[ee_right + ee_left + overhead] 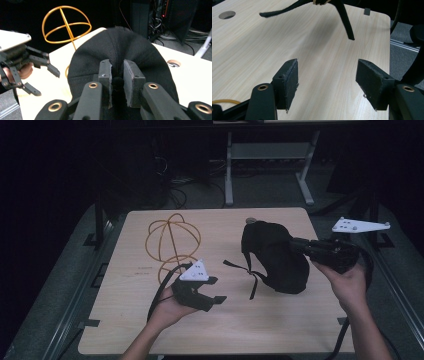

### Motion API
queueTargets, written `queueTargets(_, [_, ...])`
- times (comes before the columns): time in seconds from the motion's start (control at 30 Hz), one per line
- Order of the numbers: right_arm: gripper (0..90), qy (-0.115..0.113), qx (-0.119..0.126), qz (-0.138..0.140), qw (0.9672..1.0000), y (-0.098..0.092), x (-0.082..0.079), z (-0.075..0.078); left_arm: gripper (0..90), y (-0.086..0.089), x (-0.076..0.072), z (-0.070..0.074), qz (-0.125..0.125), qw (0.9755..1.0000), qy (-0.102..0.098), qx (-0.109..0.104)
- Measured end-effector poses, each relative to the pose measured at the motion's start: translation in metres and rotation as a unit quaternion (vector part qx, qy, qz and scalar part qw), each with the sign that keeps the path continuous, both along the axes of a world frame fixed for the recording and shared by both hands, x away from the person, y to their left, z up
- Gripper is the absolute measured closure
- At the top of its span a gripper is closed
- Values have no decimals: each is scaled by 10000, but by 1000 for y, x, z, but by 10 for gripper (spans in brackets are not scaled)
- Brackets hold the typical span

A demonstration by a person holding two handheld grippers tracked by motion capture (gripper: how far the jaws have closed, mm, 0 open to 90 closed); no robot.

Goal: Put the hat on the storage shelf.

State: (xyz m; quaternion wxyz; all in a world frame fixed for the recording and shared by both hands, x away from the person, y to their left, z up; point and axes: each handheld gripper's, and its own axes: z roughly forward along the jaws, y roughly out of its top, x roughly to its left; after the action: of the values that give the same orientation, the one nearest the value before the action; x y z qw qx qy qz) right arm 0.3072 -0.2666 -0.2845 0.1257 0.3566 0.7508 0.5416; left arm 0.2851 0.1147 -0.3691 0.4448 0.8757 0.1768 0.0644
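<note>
A black cap (274,255) hangs over the right half of the table, and its black straps (251,275) dangle toward the tabletop. My right gripper (295,244) is shut on the cap's fabric; in the right gripper view the pads (106,75) pinch a fold of the cap (117,47). My left gripper (216,290) is held low over the table's front middle, open, with nothing between its pads (290,80). The straps (344,17) hang ahead of it in the left gripper view. A gold wire stand (172,242) rests at the table's back left.
The light wooden table (125,320) has a round hole (251,220) near its back edge. A white plate (360,225) sits on a stand at the right. Desk legs and cables stand on the floor behind. Metal rails run along both table sides.
</note>
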Motion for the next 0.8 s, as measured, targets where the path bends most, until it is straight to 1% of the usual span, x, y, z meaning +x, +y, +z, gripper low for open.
queueTargets(0.07, [770, -28, -22, 44, 10000, 3, 1, 4, 342, 1, -1, -3, 12, 10000, -5, 26])
queueTargets(0.13, [772, -84, -77, 20, 9999, 5, 2, 6, 342, 3, -2, -6, 10, 10000, -15, 29])
queueTargets(0.17, [773, -93, -75, 29, 9999, 6, 3, 7, 342, 4, -2, -9, 14, 10000, 37, 13])
queueTargets(0.2, [774, -63, -97, 58, 9999, 7, 5, 8, 342, 4, -3, -10, 27, 10000, 55, 0])
queueTargets(0.27, [777, -49, -164, 33, 9998, 9, 7, 9, 342, 5, -3, -14, 26, 10000, 80, 2])
queueTargets(0.3, [778, -35, -158, 72, 9998, 10, 8, 9, 342, 6, -3, -16, 40, 9999, 98, -10])
queueTargets(0.37, [779, -41, -223, 60, 9997, 12, 10, 10, 341, 6, -3, -18, 29, 10000, 95, 10])
queueTargets(0.43, [780, -49, -234, 44, 9997, 15, 12, 11, 342, 7, -4, -20, 40, 9999, 103, 26])
queueTargets(0.5, [780, -60, -222, 65, 9997, 17, 14, 14, 341, 8, -4, -20, 37, 9999, 99, -14])
queueTargets(0.6, [781, -87, -225, 85, 9997, 22, 17, 20, 341, 10, -5, -22, 43, 9999, 75, -58])
queueTargets(0.63, [781, -102, -229, 117, 9996, 24, 18, 23, 341, 11, -5, -22, 28, 10000, 38, -25])
queueTargets(0.8, [781, -135, -205, 180, 9995, 36, 26, 37, 335, 14, -7, -28, 65, 9999, 46, -84])
